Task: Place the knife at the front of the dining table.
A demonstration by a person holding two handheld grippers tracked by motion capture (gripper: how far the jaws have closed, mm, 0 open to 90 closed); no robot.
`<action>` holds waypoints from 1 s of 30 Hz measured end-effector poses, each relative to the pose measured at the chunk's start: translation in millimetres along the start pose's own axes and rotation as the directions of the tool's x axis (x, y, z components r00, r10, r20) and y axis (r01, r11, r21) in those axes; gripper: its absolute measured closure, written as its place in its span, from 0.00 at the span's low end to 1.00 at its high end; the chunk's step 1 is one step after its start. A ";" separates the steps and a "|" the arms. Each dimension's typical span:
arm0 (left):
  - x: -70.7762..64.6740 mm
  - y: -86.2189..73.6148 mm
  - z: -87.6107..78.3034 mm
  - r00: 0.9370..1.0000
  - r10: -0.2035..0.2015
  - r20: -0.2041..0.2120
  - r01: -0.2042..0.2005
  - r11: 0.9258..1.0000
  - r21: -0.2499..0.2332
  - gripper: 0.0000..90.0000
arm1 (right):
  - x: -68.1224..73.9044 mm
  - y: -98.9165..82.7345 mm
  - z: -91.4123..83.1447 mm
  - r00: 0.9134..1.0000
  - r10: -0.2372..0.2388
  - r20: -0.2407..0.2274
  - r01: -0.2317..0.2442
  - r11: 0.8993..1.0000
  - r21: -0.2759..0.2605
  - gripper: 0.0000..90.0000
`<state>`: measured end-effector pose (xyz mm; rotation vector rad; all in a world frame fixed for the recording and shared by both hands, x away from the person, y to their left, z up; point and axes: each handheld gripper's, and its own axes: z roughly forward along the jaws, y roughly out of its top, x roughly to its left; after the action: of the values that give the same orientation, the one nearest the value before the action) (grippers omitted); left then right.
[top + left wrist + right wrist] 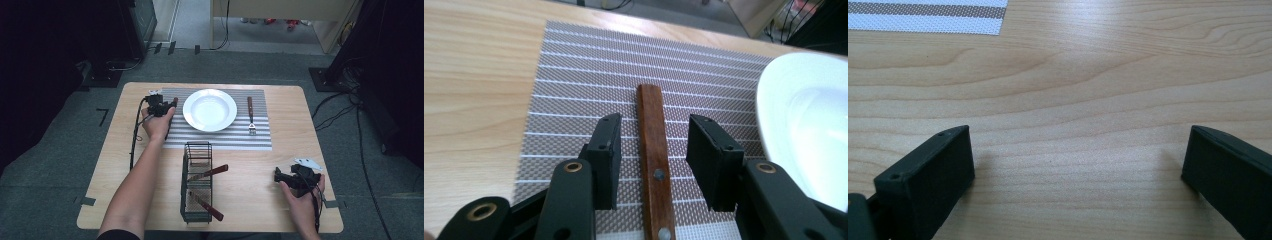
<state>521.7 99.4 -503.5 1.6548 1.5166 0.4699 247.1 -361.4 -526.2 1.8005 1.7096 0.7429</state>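
From the high view, a wooden tabletop [285,200] carries a striped mat [260,140] along its far edge, and a white plate [210,110] sits in the middle of the mat. A fork [251,116] lies on the mat to the right of the plate, like a table set for dinner. The left hand-held gripper [170,106] is over the mat's left part, close to the plate, and a brown handle [174,101] pokes out past it. A black wire basket [198,182] stands near the tabletop's near edge with two more brown-handled pieces in it, so it looks like the cutlery comes from there. The right hand-held gripper [278,175] rests near the near right corner, out of the way. In the left gripper view, the left hand-held gripper [654,160] has its jaws apart, one on each side of the wooden handle [654,150], not pressing on it. The handle lies flat on the mat [574,85], just beside the plate [809,125], so it seems to be set down in its place. In the right gripper view, the right hand-held gripper [1078,165] is wide open over bare tabletop [1073,75], holding nothing, likely waiting its turn.
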 end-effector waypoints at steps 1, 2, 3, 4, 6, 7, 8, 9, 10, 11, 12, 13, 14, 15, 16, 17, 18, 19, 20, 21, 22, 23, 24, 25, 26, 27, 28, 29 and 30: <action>1.4 0.6 -2.6 1.000 0.005 -0.003 -0.005 1.000 0.012 0.65 | 0.0 0.0 0.0 1.000 -0.001 0.000 0.001 1.000 0.000 0.00; 2.3 0.9 -4.1 1.000 0.007 -0.004 -0.007 1.000 0.020 0.65 | 0.0 0.0 0.0 1.000 -0.001 0.000 0.001 1.000 0.000 0.00; 3.3 0.8 -5.9 1.000 0.009 -0.001 -0.009 1.000 0.029 0.66 | 0.0 0.0 0.0 1.000 0.000 0.000 0.000 1.000 0.000 0.00; 4.0 0.4 -7.6 1.000 0.014 0.006 -0.015 0.999 0.038 0.66 | 0.1 0.0 0.0 1.000 0.000 0.000 0.000 1.000 0.000 0.00; 3.6 0.0 -8.1 1.000 0.022 0.001 -0.022 0.998 0.050 0.68 | 0.1 0.0 0.0 1.000 0.000 0.000 0.000 1.000 0.000 0.00; 3.0 -0.4 -7.3 1.000 0.015 0.004 -0.015 0.998 0.053 0.69 | 0.1 0.0 0.0 1.000 0.000 0.000 0.000 1.000 0.001 0.00; 1.8 -1.1 -5.6 1.000 0.011 0.004 -0.011 0.998 0.060 0.69 | 0.1 0.0 0.0 1.000 -0.001 0.000 0.001 1.000 0.000 0.00; 0.2 -1.8 -3.8 1.000 0.015 -0.003 -0.015 0.997 0.071 0.70 | 0.1 0.0 0.0 1.000 0.000 0.000 0.000 1.000 0.000 0.00; -1.4 -2.5 -2.1 1.000 0.019 -0.008 -0.018 0.997 0.076 0.70 | 0.1 0.0 0.0 1.000 0.000 0.000 0.000 1.000 0.000 0.00; -3.8 -3.6 0.0 1.000 0.025 -0.014 -0.024 0.996 0.088 0.70 | 0.1 0.0 0.0 1.000 0.000 0.000 0.000 1.000 0.000 0.00; -6.2 -4.6 1.7 0.999 0.028 -0.023 -0.026 0.995 0.097 0.71 | 0.1 0.0 0.0 1.000 0.000 0.000 0.000 1.000 0.000 0.00; -8.4 -5.3 2.8 0.999 0.033 -0.035 -0.029 0.994 0.105 0.71 | 0.1 0.0 0.0 1.000 0.000 0.000 0.000 1.000 0.000 0.00; -11.4 -6.0 3.9 0.998 0.038 -0.046 -0.033 0.994 0.107 0.73 | 0.1 0.0 0.0 1.000 -0.001 0.000 0.001 1.000 0.000 0.00; -12.7 -6.3 4.2 0.997 0.048 -0.052 -0.042 0.993 0.107 0.76 | 0.1 0.0 0.0 1.000 0.000 0.000 0.000 1.000 0.000 0.00; -13.9 -6.6 5.1 0.996 0.058 -0.066 -0.051 0.993 0.105 0.80 | 0.1 0.0 0.0 1.000 -0.001 0.000 0.001 1.000 0.000 0.00; -13.7 -6.5 5.7 0.996 0.051 -0.067 -0.043 0.994 0.103 0.82 | 0.1 0.0 0.0 1.000 0.000 0.000 0.000 1.000 0.000 0.00; -11.9 -5.6 6.2 0.998 0.015 -0.064 -0.009 0.995 0.103 0.84 | 0.0 0.0 0.0 1.000 -0.001 -0.001 0.001 1.000 0.000 0.00; -10.4 -4.7 6.5 0.998 -0.015 -0.056 0.020 0.995 0.100 0.85 | 0.1 0.0 0.0 1.000 0.000 0.000 0.000 1.000 0.000 0.00; -8.3 -3.6 6.8 0.998 -0.044 -0.044 0.049 0.993 0.104 0.86 | 0.1 0.0 0.0 1.000 0.000 0.000 0.000 1.000 0.000 0.00; -7.6 -2.5 7.8 0.997 -0.063 -0.043 0.067 0.992 0.105 0.86 | 0.1 0.0 0.0 1.000 0.000 -0.001 0.000 1.000 0.000 0.00; -7.5 -1.8 8.3 0.997 -0.060 -0.042 0.065 0.992 0.108 0.86 | 0.1 0.0 0.0 1.000 -0.001 -0.001 0.001 1.000 0.000 0.00; -8.3 -1.4 9.7 0.997 -0.069 -0.038 0.072 0.992 0.105 0.86 | 0.1 0.0 0.0 1.000 0.000 -0.001 0.000 1.000 0.000 0.00; -8.3 -1.0 10.3 0.997 -0.074 -0.037 0.078 0.991 0.105 0.86 | 0.1 0.0 0.0 1.000 0.000 -0.001 0.000 1.000 0.000 0.00; -7.9 -0.5 10.7 0.996 -0.087 -0.034 0.090 0.990 0.105 0.86 | 0.1 0.0 0.0 1.000 0.000 -0.001 0.000 1.000 0.000 0.00; -7.3 0.0 10.8 0.995 -0.098 -0.033 0.102 0.989 0.108 0.86 | 0.2 0.0 0.0 1.000 0.000 -0.001 0.000 1.000 0.000 0.00; -7.0 0.2 11.1 0.994 -0.107 -0.033 0.110 0.988 0.107 0.86 | 0.1 0.0 0.0 1.000 -0.001 -0.001 0.001 1.000 0.000 0.00; -7.3 0.3 11.4 0.993 -0.114 -0.035 0.117 0.987 0.106 0.86 | 0.1 0.0 0.0 1.000 -0.001 -0.002 0.001 1.000 0.000 0.00; -7.8 0.4 11.8 0.992 -0.117 -0.038 0.121 0.987 0.103 0.86 | 0.2 0.0 0.0 1.000 -0.001 -0.002 0.001 1.000 0.000 0.00; -8.3 0.5 12.1 0.992 -0.120 -0.041 0.124 0.987 0.102 0.86 | 0.1 0.0 0.0 1.000 -0.001 -0.002 0.001 1.000 0.000 0.00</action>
<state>529.3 87.7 -508.3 1.6282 1.6828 0.3606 247.1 -361.3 -526.1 1.7995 1.7118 0.7438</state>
